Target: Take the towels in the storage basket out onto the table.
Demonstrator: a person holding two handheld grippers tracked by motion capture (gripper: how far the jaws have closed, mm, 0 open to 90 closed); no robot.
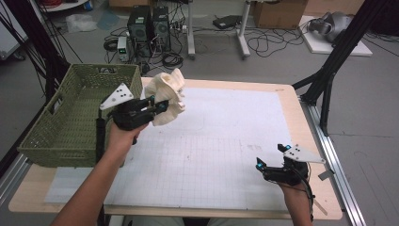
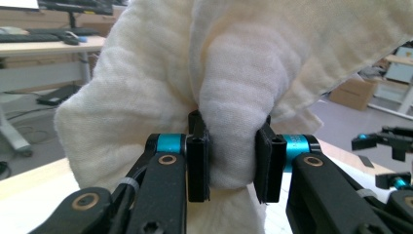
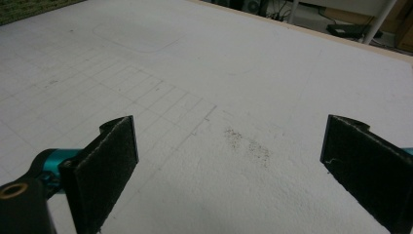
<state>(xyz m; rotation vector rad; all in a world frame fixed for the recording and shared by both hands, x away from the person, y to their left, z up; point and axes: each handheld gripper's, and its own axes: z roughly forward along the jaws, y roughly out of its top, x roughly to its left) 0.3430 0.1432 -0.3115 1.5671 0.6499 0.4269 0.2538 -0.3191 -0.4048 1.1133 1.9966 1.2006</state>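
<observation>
A bunched cream cloth (image 1: 169, 96) hangs in the air above the table's left side, just right of a green woven basket (image 1: 70, 117). My left gripper (image 1: 157, 107) is shut on the cloth; in the left gripper view the cloth (image 2: 234, 97) bulges between the two black jaws of that gripper (image 2: 233, 165) and covers most of what lies beyond. My right gripper (image 1: 272, 157) rests low near the table's front right, open, and in its own view that gripper (image 3: 229, 161) has wide-apart jaws with bare mat between them.
A white gridded mat (image 1: 211, 146) covers the wooden table (image 1: 310, 132). The basket stands at the left edge and looks empty. Beyond the table are computer towers (image 1: 148, 28), cables and a black frame leg (image 1: 329, 70). A small grey smudge (image 3: 248, 144) marks the mat.
</observation>
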